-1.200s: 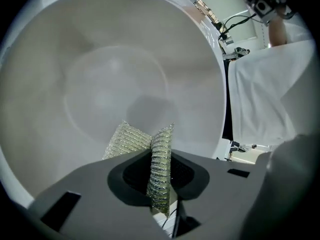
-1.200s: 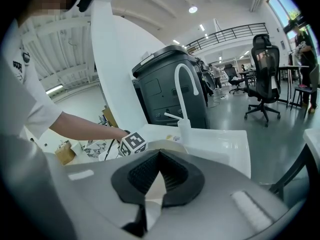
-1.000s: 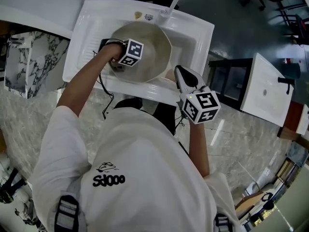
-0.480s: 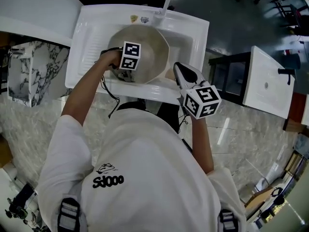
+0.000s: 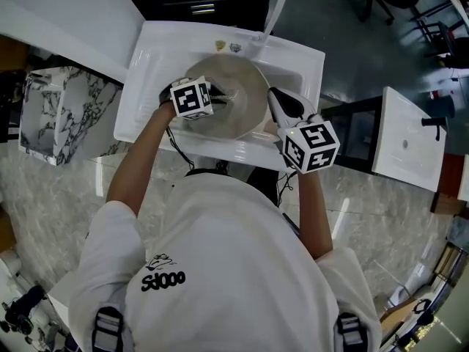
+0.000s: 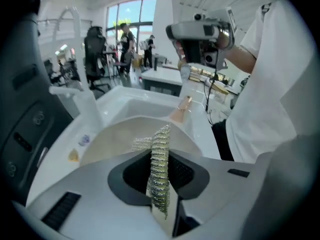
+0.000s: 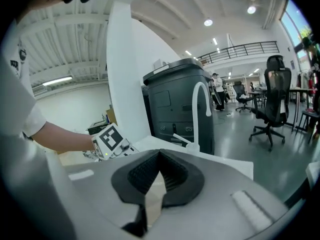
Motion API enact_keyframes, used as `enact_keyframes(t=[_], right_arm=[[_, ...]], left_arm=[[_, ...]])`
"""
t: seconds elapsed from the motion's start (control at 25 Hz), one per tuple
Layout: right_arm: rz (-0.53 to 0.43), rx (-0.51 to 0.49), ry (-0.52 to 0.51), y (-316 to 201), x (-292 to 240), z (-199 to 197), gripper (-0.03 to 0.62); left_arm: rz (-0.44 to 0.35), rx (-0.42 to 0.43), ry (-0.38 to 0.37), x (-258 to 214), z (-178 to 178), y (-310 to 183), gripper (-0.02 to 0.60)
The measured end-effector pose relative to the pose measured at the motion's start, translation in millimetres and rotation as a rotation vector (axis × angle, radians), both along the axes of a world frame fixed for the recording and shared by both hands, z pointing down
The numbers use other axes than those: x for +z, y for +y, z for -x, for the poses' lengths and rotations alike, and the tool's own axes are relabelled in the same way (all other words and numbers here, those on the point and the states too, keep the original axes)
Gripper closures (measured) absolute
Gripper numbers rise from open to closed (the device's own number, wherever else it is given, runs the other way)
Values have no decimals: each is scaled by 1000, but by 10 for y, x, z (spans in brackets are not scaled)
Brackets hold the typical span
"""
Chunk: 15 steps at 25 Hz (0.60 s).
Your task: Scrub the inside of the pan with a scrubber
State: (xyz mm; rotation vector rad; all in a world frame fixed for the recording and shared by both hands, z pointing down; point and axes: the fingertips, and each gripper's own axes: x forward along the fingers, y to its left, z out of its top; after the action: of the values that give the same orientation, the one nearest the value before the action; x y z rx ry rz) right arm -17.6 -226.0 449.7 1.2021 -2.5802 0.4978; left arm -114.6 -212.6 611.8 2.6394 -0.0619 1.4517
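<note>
Pan sits in sink. Left gripper clamped tight on steel-mesh scrubber, held over pan interior. Right gripper closed on thin pale edge, apparently pan rim, steadying it. Judgement: scrubbing under way; cleaned share unreadable, much of interior probably left.
</note>
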Motion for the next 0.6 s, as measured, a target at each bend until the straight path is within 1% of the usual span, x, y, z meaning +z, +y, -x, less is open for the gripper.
enact_keyframes(t=[0.12,0.24,0.32,0.44,0.52,0.6], right_arm=[[-47,1,35,-84,-139,24,585],[-79,21,81,-166,-232,-2,585],[-101,35,99,-219,-313,-26,585],[-145,48,106,-251,-486,-60,585],[-179,61,119,-257,-610,-100,585],[-213,81,135,-267,-723,-154,585]], left_arm=[[-140,-113,150,-386,-42,-226,509],[-294,-200,248,-729,-12,-441,509],[-372,-264,328,-1010,17,-569,509],[-447,-370,442,-1428,101,-685,509],[-495,-417,504,-1668,143,-725,509],[-523,-454,573,-1881,168,-745,509]])
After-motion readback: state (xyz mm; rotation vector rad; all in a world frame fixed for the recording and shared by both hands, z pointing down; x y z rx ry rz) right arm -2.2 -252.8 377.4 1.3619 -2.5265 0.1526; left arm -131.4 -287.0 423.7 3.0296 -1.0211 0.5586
